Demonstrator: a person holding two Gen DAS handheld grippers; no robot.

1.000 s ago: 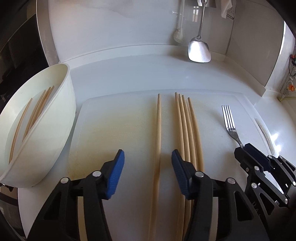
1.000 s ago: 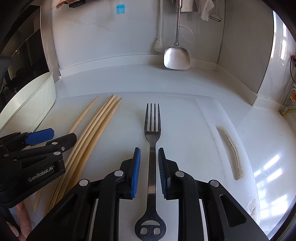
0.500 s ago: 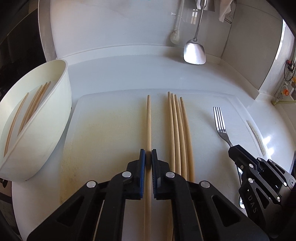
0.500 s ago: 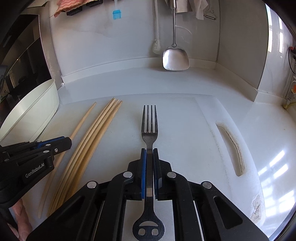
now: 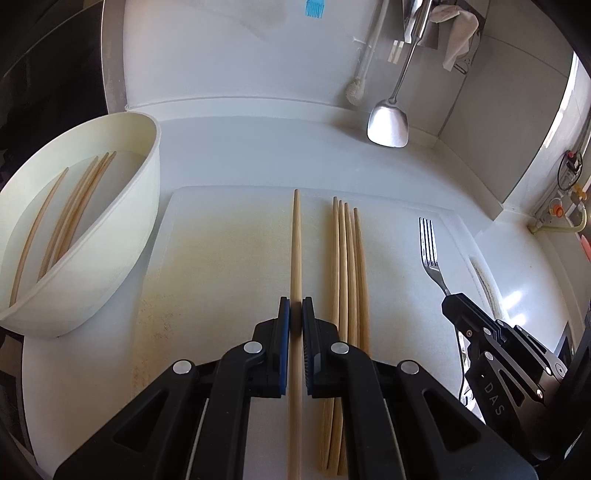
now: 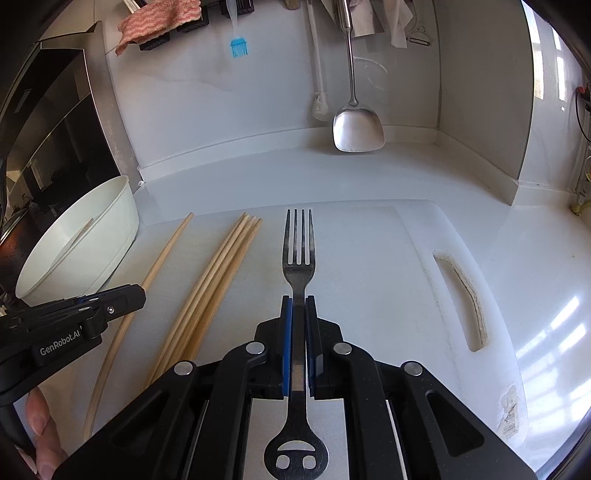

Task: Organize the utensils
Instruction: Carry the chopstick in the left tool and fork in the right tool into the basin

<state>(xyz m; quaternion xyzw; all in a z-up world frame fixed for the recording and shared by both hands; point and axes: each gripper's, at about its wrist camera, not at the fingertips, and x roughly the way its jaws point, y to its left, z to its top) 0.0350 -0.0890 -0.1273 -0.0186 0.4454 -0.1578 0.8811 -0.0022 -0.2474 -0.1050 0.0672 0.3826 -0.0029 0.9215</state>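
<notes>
While your left gripper [image 5: 296,314] pinches a single chopstick [image 5: 296,240] on the cutting board [image 5: 221,258], your right gripper [image 6: 298,306] clamps the fork [image 6: 298,258] beside four loose chopsticks [image 6: 221,273].

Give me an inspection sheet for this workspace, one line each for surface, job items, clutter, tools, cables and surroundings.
Surface: white cutting board on a white counter, yellowish staining.
Job's things: single chopstick; four chopsticks side by side; fork; more chopsticks in the white bowl.
Clutter: nothing seen.
Tools: left tool shut on the single chopstick; right tool shut on the fork's handle.
Cables: thin wire beside the right tool.
Surroundings: metal spatula, blue brush, red cloth on the wall.
</notes>
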